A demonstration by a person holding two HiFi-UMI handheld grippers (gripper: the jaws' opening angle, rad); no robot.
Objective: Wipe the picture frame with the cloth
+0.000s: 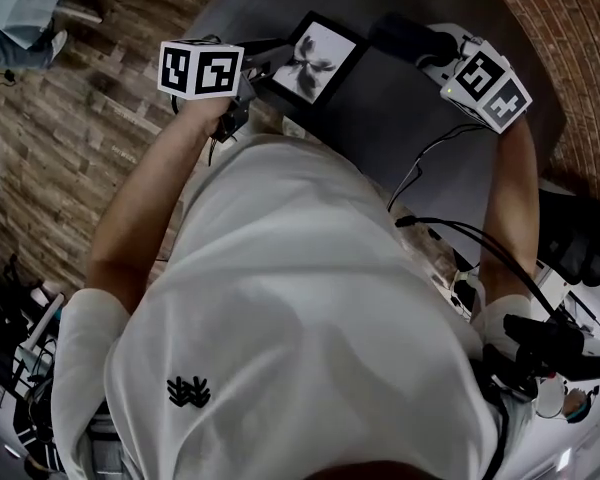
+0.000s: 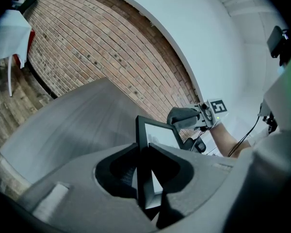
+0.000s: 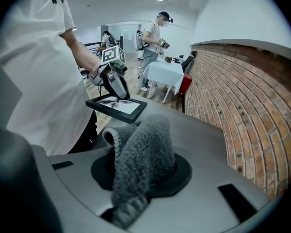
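The picture frame (image 1: pixel 315 60), black with a pale print of a dark flower, is held tilted above the grey table (image 1: pixel 400 138). My left gripper (image 1: pixel 263 74) is shut on the frame's near left edge. In the left gripper view the jaws (image 2: pixel 146 178) clamp the frame's (image 2: pixel 157 132) black border edge-on. My right gripper (image 1: pixel 427 50) is shut on a dark grey fuzzy cloth (image 1: pixel 405 36), which hangs just right of the frame and apart from it. In the right gripper view the cloth (image 3: pixel 143 154) bulges out between the jaws, with the frame (image 3: pixel 117 107) and left gripper (image 3: pixel 117 84) beyond.
A brick wall (image 3: pixel 242 101) curves round the table's far side. A white-covered table (image 3: pixel 166 75) with a red chair stands behind, and another person (image 3: pixel 153 47) stands beside it. Cables and black equipment (image 1: pixel 570 238) lie at my right side.
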